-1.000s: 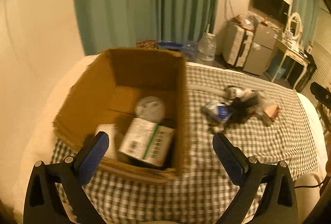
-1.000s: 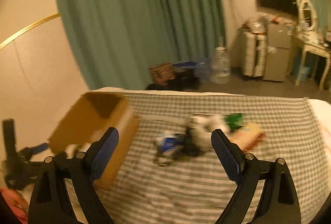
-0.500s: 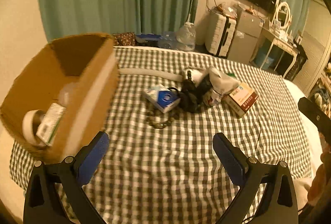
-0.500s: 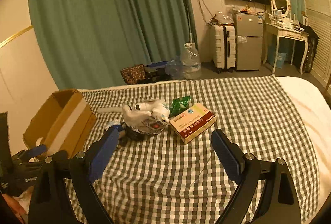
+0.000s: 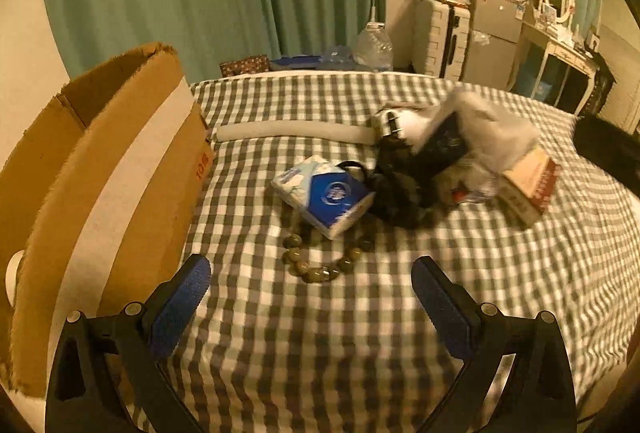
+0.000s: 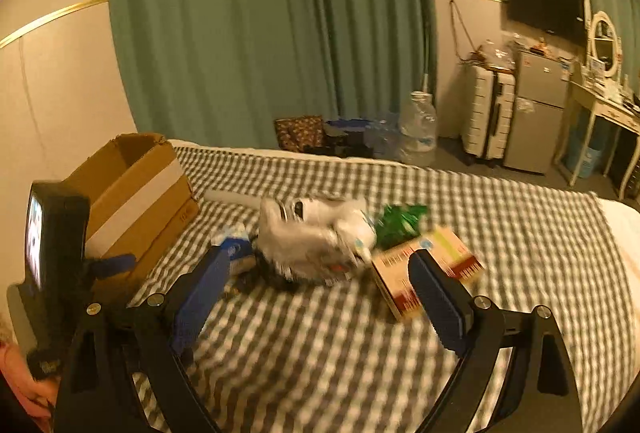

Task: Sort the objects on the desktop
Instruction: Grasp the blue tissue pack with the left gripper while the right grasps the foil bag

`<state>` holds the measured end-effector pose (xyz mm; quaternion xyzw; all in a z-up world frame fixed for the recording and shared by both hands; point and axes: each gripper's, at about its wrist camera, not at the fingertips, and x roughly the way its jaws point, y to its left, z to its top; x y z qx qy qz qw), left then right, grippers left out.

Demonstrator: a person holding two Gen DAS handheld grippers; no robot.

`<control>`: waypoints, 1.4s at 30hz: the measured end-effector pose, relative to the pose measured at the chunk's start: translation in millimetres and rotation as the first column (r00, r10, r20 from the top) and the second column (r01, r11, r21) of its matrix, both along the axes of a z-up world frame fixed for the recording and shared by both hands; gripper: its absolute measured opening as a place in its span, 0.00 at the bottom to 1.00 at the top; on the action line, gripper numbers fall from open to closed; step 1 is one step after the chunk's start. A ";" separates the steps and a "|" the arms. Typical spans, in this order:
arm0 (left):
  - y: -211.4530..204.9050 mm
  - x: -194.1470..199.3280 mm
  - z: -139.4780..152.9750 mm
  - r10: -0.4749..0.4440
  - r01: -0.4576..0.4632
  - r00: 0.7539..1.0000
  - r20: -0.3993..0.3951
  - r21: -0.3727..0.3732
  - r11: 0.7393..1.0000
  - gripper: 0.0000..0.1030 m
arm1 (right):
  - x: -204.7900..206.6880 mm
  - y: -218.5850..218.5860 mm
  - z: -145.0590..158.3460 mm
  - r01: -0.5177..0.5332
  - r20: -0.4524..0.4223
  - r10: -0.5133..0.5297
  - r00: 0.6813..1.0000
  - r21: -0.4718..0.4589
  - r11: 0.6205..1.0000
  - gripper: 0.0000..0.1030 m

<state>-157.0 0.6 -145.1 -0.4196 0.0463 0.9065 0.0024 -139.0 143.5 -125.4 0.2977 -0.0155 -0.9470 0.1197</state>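
Two grippers are showing, and both are hovering with nothing between their blue pads: the left gripper [image 5: 310, 297] is hanging low in its own view with jaws spread wide over the checked cloth [image 5: 320, 345], and the right gripper [image 6: 320, 289] is likewise gaping, its jaws framing the pile at the middle of its view.

One cardboard box [image 5: 100, 193] is standing at the left edge of the left view, open side up, with something pale peeking in at its lower left. One blue-and-white tissue pack [image 5: 324, 193] is lying at centre, one bead bracelet [image 5: 320, 261] is curling just below it, touching its lower corner, and one red-and-cream carton [image 5: 528, 185] is sitting at centre right. One dark tangle [image 5: 400, 193] and one white crumpled bag [image 6: 312, 233] are overlapping between them; one green packet [image 6: 402, 225] is poking out behind, and one long white strip [image 5: 292, 131] is lying across the upper centre.

Risks, as I am judging them: the bracelet is lying partly under the tissue pack, so lifting either may be dragging the other. The heap is tangled, so a pinch could be catching two things at once. Motion blur is softening both views, making a misjudged closing likely, and the soft cloth may be bunching up into the pads
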 end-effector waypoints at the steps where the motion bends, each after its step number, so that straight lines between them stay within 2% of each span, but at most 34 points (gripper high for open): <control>1: -3.7 -4.4 -3.7 0.005 -0.005 1.000 0.006 0.003 1.000 1.00 | -11.7 -3.2 -4.4 -0.009 0.010 0.009 1.000 0.001 1.000 0.89; 6: -13.3 -19.6 -18.3 0.018 -0.019 0.999 0.041 0.019 1.000 1.00 | -46.4 -21.4 -17.4 -0.062 0.037 0.061 0.997 0.000 0.998 0.89; 8: -16.1 -23.9 -24.4 0.023 -0.024 0.998 0.054 0.020 1.000 1.00 | -51.7 -27.4 -21.9 -0.072 0.041 0.071 0.997 0.030 0.997 0.89; 10: -17.8 -27.1 -28.4 0.028 -0.029 0.997 0.066 0.022 0.999 1.00 | -56.8 -36.2 -33.8 -0.080 0.071 0.073 0.995 0.098 0.992 0.88; 11: -18.6 -27.8 -29.3 0.030 -0.032 0.997 0.071 0.025 0.999 1.00 | -56.5 -38.2 -37.8 -0.082 0.082 0.072 0.994 0.119 0.990 0.74; 12: -19.1 -28.3 -29.8 0.029 -0.031 0.997 0.074 0.029 0.999 1.00 | -57.1 -41.3 -46.6 -0.092 0.111 0.075 0.991 0.161 0.983 0.47; 14: -19.5 -28.4 -29.3 0.033 -0.035 0.997 0.076 0.027 0.999 1.00 | -55.1 -40.0 -54.1 -0.100 0.142 0.076 0.987 0.173 0.980 0.45; 16: -19.1 -27.8 -27.6 0.031 -0.033 0.997 0.073 0.030 0.999 1.00 | -47.0 -33.6 -53.9 -0.113 0.161 0.089 0.983 0.141 0.984 0.40; 18: -19.1 -27.7 -24.0 0.031 -0.034 0.997 0.071 0.042 0.999 1.00 | -35.5 -23.5 -46.4 -0.092 0.164 0.074 0.984 0.103 0.990 0.38; 25: -10.9 -43.2 -15.1 0.057 -0.062 0.997 0.047 0.108 0.992 1.00 | 3.6 22.0 4.8 0.017 0.065 -0.019 0.998 0.035 0.999 0.38; 27: -6.4 -54.0 -17.4 0.076 -0.079 0.996 0.042 0.090 0.993 1.00 | 7.7 34.9 11.6 0.044 0.044 -0.044 0.998 0.011 0.999 0.38; 31: -2.9 -73.7 -35.2 0.096 -0.102 0.992 0.078 0.065 0.993 1.00 | 6.7 61.0 9.9 0.089 0.059 -0.086 0.994 -0.036 0.995 0.38; 37: -3.1 -98.5 -51.7 0.151 -0.163 0.983 0.103 0.124 0.979 1.00 | -0.3 78.5 1.0 0.107 0.083 -0.102 0.991 -0.053 0.993 0.38; 38: -2.9 -100.4 -53.4 0.154 -0.166 0.983 0.099 0.126 0.978 0.98 | -1.3 79.0 -0.2 0.108 0.088 -0.103 0.991 -0.055 0.993 0.38; 41: -0.3 -102.7 -61.4 0.133 -0.145 0.984 0.118 0.098 0.985 0.65 | -6.1 81.0 -7.3 0.117 0.114 -0.111 0.987 -0.045 0.992 0.38; 42: -0.6 -100.3 -62.4 0.117 -0.129 0.986 0.116 0.098 0.987 0.63 | -7.2 83.7 -8.8 0.118 0.116 -0.112 0.987 -0.044 0.992 0.38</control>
